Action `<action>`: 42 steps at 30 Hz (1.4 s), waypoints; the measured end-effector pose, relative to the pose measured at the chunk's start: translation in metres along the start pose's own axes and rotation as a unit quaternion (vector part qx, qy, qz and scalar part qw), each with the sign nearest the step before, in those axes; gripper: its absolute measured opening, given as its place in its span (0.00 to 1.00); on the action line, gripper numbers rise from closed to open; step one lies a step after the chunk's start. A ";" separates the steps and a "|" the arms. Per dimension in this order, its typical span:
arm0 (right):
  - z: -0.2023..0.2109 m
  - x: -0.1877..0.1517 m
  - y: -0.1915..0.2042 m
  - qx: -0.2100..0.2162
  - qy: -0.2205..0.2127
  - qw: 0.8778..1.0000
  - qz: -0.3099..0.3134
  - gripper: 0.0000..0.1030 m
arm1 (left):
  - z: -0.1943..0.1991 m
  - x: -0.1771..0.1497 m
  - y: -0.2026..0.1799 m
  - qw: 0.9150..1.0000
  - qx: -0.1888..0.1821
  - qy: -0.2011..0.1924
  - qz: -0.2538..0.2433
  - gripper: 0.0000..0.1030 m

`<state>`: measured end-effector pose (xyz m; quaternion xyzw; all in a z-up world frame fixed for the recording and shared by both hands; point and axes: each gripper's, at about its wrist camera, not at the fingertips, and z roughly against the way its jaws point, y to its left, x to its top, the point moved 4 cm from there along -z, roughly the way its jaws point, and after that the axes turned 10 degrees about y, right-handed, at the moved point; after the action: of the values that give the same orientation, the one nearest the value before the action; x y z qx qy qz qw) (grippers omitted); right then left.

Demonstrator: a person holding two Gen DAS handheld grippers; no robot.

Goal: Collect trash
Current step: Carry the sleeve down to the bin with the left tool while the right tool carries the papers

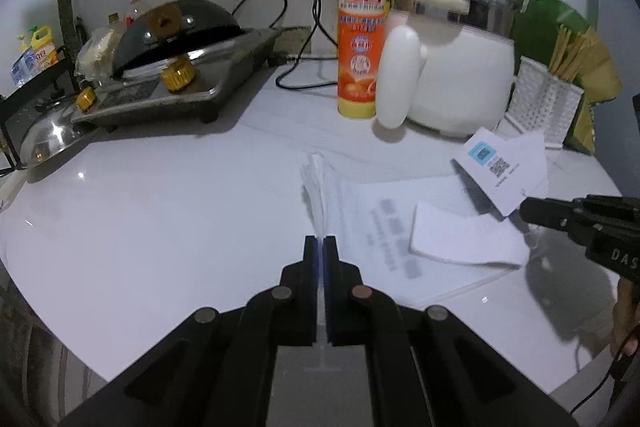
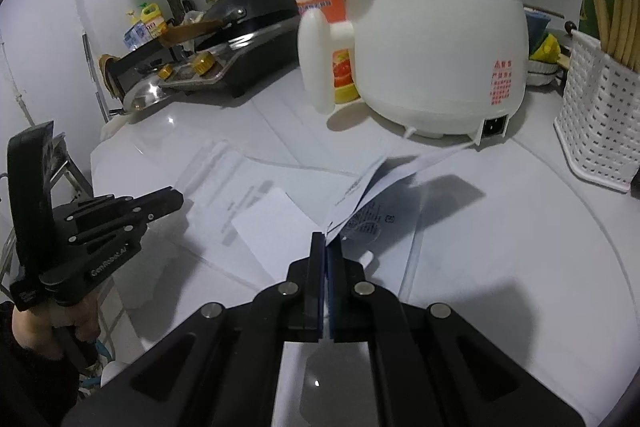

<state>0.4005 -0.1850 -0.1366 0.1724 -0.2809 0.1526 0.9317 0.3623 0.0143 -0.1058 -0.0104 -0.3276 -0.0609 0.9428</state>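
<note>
Left wrist view: your left hand-held gripper (image 1: pixel 320 241) is clamped tight on the near edge of a thin white sheet (image 1: pixel 320 187), which stands up on edge from the counter (image 1: pixel 140 227). It is light and limp, so I judge it will sag and flutter; grip the edge or a corner, never the flat middle, and expect it to tear if you tug hard. A printed sheet (image 1: pixel 384 227) lies flat just beside it, with a small blank slip (image 1: pixel 468 235) on top. Your right hand-held gripper (image 1: pixel 526 213) comes in from the right, pinching a QR-coded paper (image 1: pixel 504 167) by its corner. Behind stand a detergent bottle (image 1: pixel 362 27), a white pot (image 1: pixel 460 67), a chopstick basket (image 1: pixel 540 103) and a stove (image 1: pixel 172 83), all well apart from the papers.

Right wrist view: the right hand-held gripper (image 2: pixel 326 241) is fully closed on the folded paper's corner, and the paper (image 2: pixel 380 179) lifts off the counter towards the pot (image 2: pixel 440 47). The slip (image 2: pixel 272 223) lies loose between both grippers. The pot and basket (image 2: pixel 600 131) crowd the far side, so a swinging sheet could brush them.
</note>
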 end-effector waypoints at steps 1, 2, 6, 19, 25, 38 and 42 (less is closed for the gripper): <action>0.003 0.000 0.002 0.001 -0.002 1.000 0.001 0.01 | 0.005 0.000 0.000 1.000 -0.001 -0.004 0.001 0.02; 0.007 -0.001 0.003 0.002 -0.005 1.000 0.003 0.01 | 0.012 0.001 0.000 1.000 -0.002 -0.010 0.002 0.02; 0.025 -0.004 0.013 0.005 -0.017 1.000 0.009 0.01 | 0.037 0.001 0.000 1.000 -0.001 -0.030 0.007 0.02; 0.083 -0.022 0.049 0.018 -0.049 0.998 0.034 0.01 | 0.115 -0.015 0.002 0.997 0.000 -0.080 0.018 0.02; 0.106 -0.034 0.071 0.021 -0.061 0.997 0.052 0.01 | 0.146 -0.032 0.003 0.995 0.004 -0.097 0.021 0.02; 0.122 -0.066 0.122 0.037 -0.056 0.993 0.100 0.01 | 0.187 -0.081 0.018 0.993 0.009 -0.110 0.044 0.02; 0.121 -0.076 0.138 0.043 -0.049 0.991 0.115 0.00 | 0.196 -0.099 0.025 0.993 0.014 -0.108 0.052 0.02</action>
<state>0.2302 -0.1247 -0.0533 0.1858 -0.3374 0.2615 0.8850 0.1670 0.0611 -0.0129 -0.0211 -0.4274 -0.0056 0.9038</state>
